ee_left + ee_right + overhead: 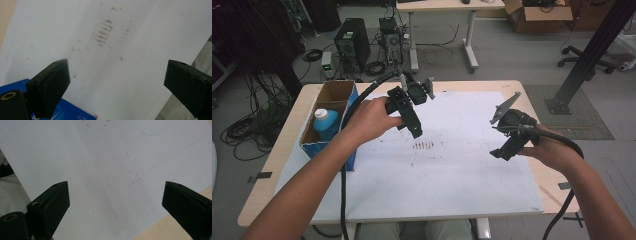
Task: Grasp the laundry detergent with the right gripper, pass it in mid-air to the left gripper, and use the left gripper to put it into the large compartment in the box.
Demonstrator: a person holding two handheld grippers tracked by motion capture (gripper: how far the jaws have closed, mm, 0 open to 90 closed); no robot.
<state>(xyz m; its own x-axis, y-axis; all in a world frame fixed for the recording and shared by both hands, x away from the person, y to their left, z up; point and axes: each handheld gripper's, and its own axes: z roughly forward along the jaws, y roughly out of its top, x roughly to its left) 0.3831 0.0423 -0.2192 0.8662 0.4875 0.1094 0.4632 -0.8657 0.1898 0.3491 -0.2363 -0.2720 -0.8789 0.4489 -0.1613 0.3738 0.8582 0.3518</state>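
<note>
Your left gripper (412, 125) hovers at upper centre, jaws wide apart, just right of the blue bottle (326, 123) in the cardboard box (332, 95); your right gripper (507, 147), equally spread, hangs centre-right over the white sheet (452, 175).

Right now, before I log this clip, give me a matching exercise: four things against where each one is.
Things:
1. bottle
2. cardboard box
3. left gripper
4. right gripper

Places:
A. on the table's left edge
B. held above the white sheet's right part
C. standing inside the box
D. held over the sheet's middle, near the dark marks

Pairs: 1-C, 2-A, 3-D, 4-B
</note>
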